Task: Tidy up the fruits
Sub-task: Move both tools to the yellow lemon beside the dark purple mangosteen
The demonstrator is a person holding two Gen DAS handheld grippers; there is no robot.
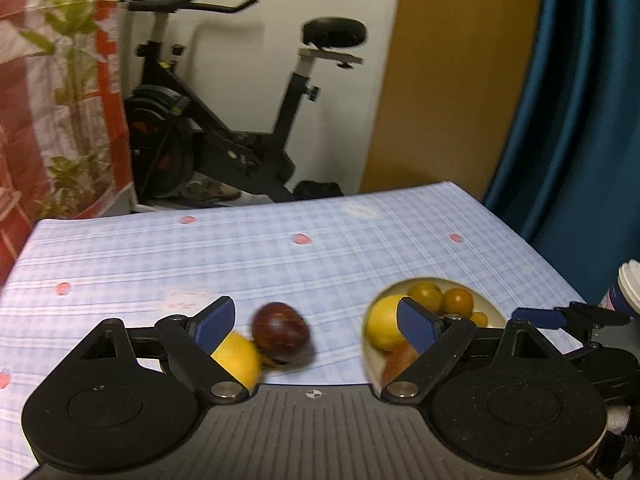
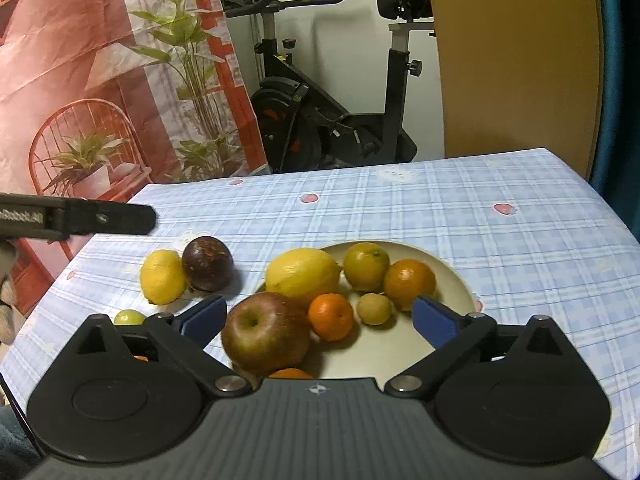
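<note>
Both grippers hang over a table (image 2: 520,264) dressed in a pale blue checked cloth dotted with small strawberries. The right gripper (image 2: 320,316) has its blue pads spread wide, pinching nothing; between and just beyond them sits a red-and-green apple (image 2: 266,334) at the near left edge of a cream plate (image 2: 456,276). On the plate with it are a large lemon (image 2: 303,278), a small orange (image 2: 331,317) touching the apple's right side, a yellow-green citrus (image 2: 366,266) at the back, a bigger orange (image 2: 410,283) to its right, and a little yellowish fruit (image 2: 374,309) in front of those two. Another orange fruit (image 2: 290,373) peeks out just above the gripper body, mostly hidden. Off the plate to the left, on the cloth, a second lemon (image 2: 162,282) lies touching a dark purple round fruit (image 2: 207,264), and a small green fruit (image 2: 129,317) shows partly behind the gripper's left linkage. The left gripper (image 1: 316,324) is likewise spread open with nothing between its pads; from its view the dark purple fruit (image 1: 281,330) and the lemon (image 1: 238,360) sit near its left finger, the plate (image 1: 494,312) behind its right finger. A paper cup (image 1: 630,288) stands at the far right edge. Beyond the table stand an exercise bike (image 2: 332,120), a printed backdrop (image 2: 100,80) of plants and a chair, and a blue curtain (image 1: 580,120).
</note>
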